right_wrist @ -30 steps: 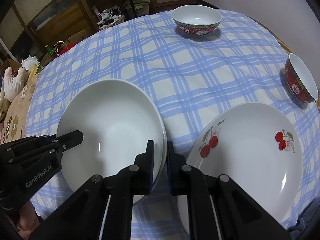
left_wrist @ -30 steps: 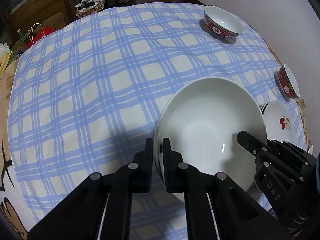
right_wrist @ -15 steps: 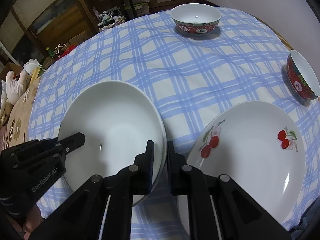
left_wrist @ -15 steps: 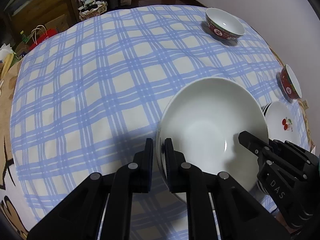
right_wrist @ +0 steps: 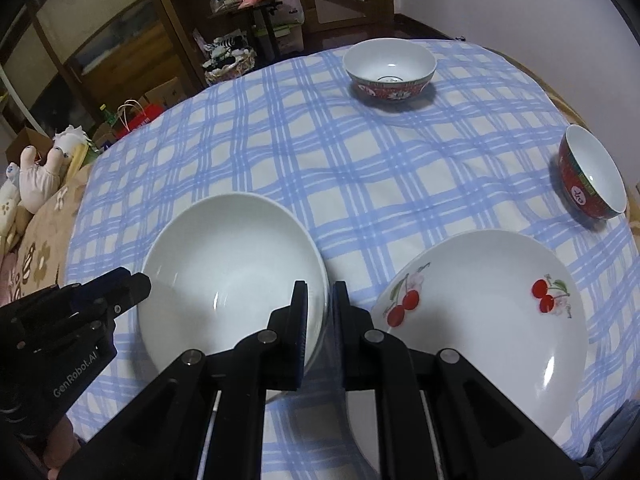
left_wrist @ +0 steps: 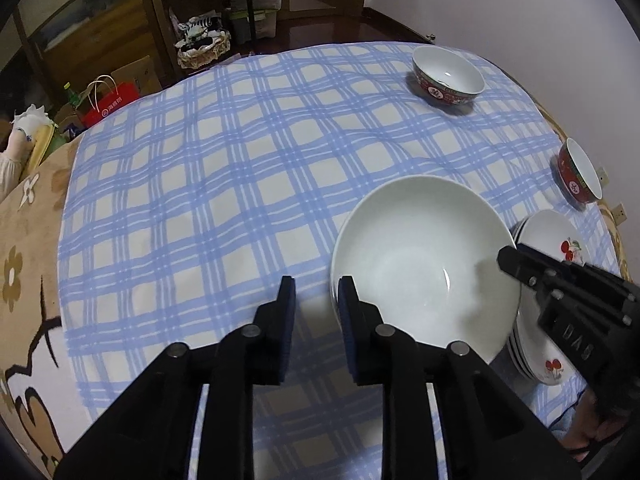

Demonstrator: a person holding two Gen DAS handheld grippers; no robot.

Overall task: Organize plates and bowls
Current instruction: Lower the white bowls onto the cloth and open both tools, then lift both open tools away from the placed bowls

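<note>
Our right gripper (right_wrist: 320,300) clamps the white bowl's (right_wrist: 232,264) near rim beside the cherry plate (right_wrist: 488,304). Our left gripper (left_wrist: 316,300) is opening, its jaws now off the bowl's left rim.

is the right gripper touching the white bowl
Touching. The right wrist view shows the right gripper with its jaws shut on the white bowl, one on each side of the near rim, no gap showing.
</note>
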